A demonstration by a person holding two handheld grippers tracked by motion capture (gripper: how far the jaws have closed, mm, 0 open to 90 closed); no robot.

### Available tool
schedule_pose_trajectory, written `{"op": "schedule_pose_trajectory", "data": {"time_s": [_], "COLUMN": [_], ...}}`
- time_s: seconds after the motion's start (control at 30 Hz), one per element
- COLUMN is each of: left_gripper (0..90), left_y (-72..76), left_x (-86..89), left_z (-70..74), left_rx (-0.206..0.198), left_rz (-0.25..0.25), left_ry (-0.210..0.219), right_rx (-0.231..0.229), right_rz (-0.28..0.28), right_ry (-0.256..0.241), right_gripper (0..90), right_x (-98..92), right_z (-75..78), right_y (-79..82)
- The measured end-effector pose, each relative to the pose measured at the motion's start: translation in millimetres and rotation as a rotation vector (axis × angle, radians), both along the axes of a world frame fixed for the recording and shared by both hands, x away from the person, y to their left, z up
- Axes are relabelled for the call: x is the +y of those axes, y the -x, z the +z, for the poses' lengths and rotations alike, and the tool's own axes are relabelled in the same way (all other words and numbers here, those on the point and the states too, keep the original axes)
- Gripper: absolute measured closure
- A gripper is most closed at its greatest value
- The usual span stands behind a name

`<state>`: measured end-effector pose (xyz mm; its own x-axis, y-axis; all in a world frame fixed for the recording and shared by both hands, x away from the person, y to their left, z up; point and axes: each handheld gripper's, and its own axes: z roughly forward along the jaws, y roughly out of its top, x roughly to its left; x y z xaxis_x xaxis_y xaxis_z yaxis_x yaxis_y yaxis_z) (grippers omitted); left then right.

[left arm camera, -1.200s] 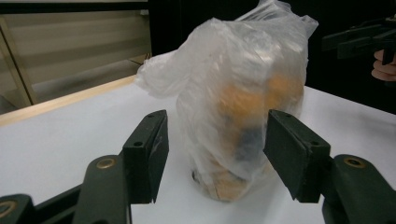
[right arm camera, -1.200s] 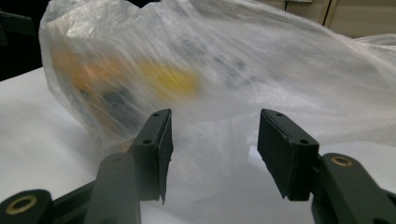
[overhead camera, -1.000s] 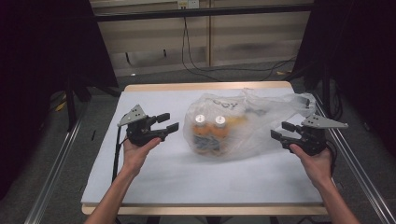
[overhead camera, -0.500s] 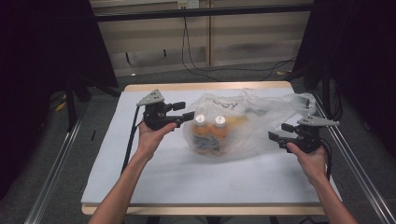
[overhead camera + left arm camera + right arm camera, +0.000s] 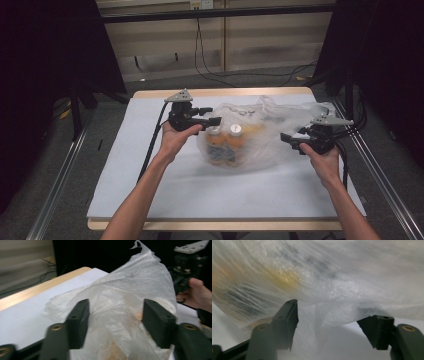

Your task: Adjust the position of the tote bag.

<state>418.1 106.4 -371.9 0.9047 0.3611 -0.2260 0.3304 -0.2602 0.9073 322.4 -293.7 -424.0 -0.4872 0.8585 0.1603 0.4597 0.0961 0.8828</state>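
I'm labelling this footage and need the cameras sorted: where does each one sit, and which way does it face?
High view: above the person's side, looking forward and down on the table; both forearms, left gripper, right gripper.
Left gripper view: rides the left gripper, looking between open jaws at the plastic bag; the other hand beyond.
Right gripper view: rides the right gripper, open jaws close under the bag.
All three share the bag, with bottles inside.

Both forearms reach forward, left tongs (image 5: 210, 116) and right tongs (image 5: 289, 141) apparently gaping, pointed toward each other.
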Motion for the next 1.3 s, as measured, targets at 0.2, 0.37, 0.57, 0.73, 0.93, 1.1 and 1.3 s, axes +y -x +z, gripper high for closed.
{"op": "schedule_pose_trajectory", "data": {"time_s": [0.2, 0.37, 0.57, 0.73, 0.93, 1.1, 1.3], "left_gripper": [68.0, 81.8, 83.8, 83.9, 84.4, 86.0, 87.9], "left_y": [0.9, 4.9, 8.5, 13.9, 22.2, 28.7, 37.3], "left_x": [1.4, 7.7, 18.2, 26.6, 45.9, 61.7, 74.8], "left_z": [0.6, 8.4, 15.3, 20.0, 23.8, 29.0, 35.8], "left_rx": [-0.007, -0.035, -0.056, -0.085, -0.115, -0.148, -0.182], "left_rz": [-0.016, -0.010, 0.010, 0.026, 0.070, 0.084, 0.097], "left_ry": [0.014, 0.041, 0.064, 0.088, 0.115, 0.105, 0.097], "right_rx": [-0.016, -0.040, -0.072, -0.101, -0.137, -0.165, -0.191], "right_rz": [-0.007, 0.006, 0.020, 0.034, 0.052, 0.074, 0.092], "right_ry": [-0.015, -0.030, -0.040, -0.052, -0.072, -0.073, -0.081], "right_gripper": [56.1, 77.2, 88.8, 90.0, 90.0, 89.7, 83.4], "right_x": [1.0, 2.9, 5.8, 9.0, 14.3, 21.4, 28.8], "right_z": [3.6, 13.6, 24.3, 33.9, 47.2, 56.8, 64.0], "right_y": [-3.8, -5.4, -5.6, -5.3, -3.3, -1.9, -1.5]}}
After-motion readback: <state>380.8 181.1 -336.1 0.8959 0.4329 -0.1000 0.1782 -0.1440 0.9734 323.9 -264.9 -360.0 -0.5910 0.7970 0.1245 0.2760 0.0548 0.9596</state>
